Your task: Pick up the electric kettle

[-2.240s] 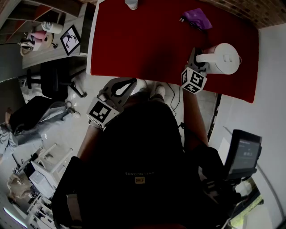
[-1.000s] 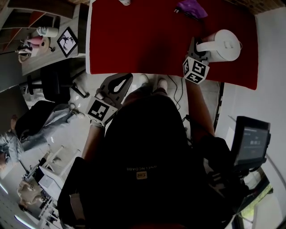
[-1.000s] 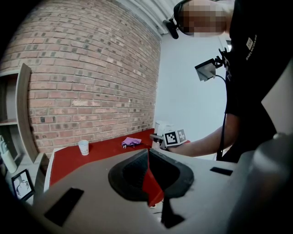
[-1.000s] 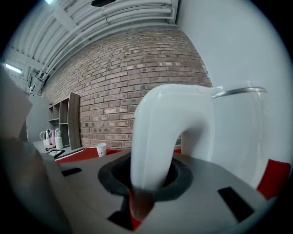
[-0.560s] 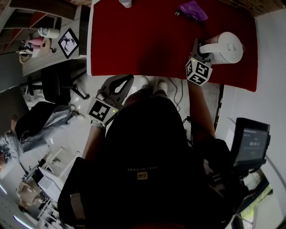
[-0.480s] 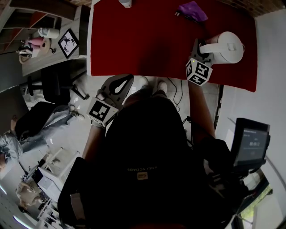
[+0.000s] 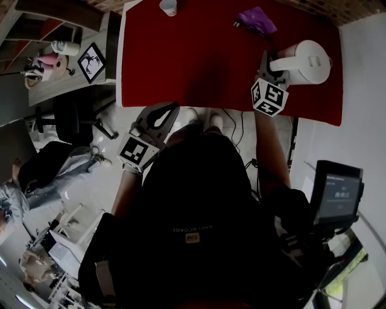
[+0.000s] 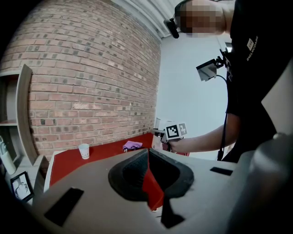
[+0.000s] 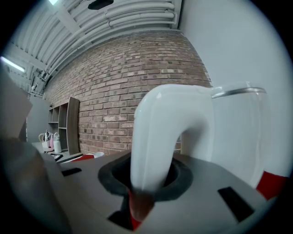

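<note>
At the right end of the red tabletop (image 7: 193, 54): white plastic electric kettle (image 7: 309, 60), handle towards the person.
Right claw (image 7: 271, 64): clenched on the kettle's curved handle, arm outstretched, pointing nearly level.
Left claw (image 7: 164, 111): pressed shut, empty, held just short of the tabletop's near edge.

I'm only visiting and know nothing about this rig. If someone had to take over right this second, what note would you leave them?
The right gripper is shut on the handle of the white kettle.
The left gripper has its jaws together and empty, held just off the near edge of the red table.
The kettle stands upright at the table's right end. A paper cup and a purple cloth lie at the far edge.
Done: handle gripped.
Left: raise the kettle. Whether its base is clear of the table I cannot tell.
</note>
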{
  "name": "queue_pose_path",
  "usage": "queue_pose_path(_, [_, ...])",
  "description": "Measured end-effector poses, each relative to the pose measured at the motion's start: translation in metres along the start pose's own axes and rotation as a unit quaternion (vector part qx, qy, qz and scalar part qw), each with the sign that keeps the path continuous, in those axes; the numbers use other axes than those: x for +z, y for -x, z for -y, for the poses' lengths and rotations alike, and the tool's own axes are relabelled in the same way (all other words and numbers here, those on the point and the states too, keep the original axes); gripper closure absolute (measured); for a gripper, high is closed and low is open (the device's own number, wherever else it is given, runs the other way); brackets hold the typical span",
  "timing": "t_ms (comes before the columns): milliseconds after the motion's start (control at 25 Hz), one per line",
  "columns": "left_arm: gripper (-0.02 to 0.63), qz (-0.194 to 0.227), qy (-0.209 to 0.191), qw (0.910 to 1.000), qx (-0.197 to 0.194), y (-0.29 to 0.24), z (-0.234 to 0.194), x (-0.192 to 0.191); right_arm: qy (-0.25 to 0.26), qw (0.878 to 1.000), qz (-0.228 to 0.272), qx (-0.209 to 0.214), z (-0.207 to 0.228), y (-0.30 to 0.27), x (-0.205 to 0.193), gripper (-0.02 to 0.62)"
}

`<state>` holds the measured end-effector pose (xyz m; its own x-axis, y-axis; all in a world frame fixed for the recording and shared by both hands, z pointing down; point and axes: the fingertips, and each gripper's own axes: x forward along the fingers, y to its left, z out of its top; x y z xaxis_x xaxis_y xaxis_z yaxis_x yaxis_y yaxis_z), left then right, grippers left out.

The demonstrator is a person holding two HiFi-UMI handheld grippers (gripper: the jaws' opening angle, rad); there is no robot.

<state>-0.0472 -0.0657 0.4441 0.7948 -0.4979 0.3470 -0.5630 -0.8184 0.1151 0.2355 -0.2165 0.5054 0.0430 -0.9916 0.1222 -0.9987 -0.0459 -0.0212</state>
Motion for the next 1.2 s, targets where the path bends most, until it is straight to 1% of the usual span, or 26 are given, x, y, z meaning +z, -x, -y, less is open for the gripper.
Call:
queue_pose_path(280, [0.600,0.017,0.002,0.9999,0.004,-0.005,-0.009,0.001,0.014,1.000,-0.001,0.011,-0.005,-0.009,0.009,0.511])
queue_pose_path(480, [0.600,0.035,0.007,0.9994,0.003,0.007,-0.008,0.017,0.030,0.999,0.000,0.018,-0.011,0.000,0.041,0.511])
queue_pose_path(640, [0.600,0.047,0.012,0.9988,0.010,0.012,-0.017,0.021,0.038,0.999,0.007,0.028,-0.019,-0.001,0.060,0.511])
queue_pose_path(800, [0.600,0.060,0.016,0.9978,0.025,0.019,-0.031,0.024,0.038,0.998,0.015,0.047,-0.031,-0.005,0.079,0.511])
queue_pose_path(920, [0.600,0.070,0.008,0.9969,0.035,0.024,-0.041,0.027,0.042,0.997,0.020,0.064,-0.043,-0.007,0.091,0.511])
queue_pose_path(1200, [0.600,0.097,0.015,0.9928,0.068,0.033,-0.067,0.038,0.053,0.992,0.031,0.109,-0.076,-0.019,0.118,0.511])
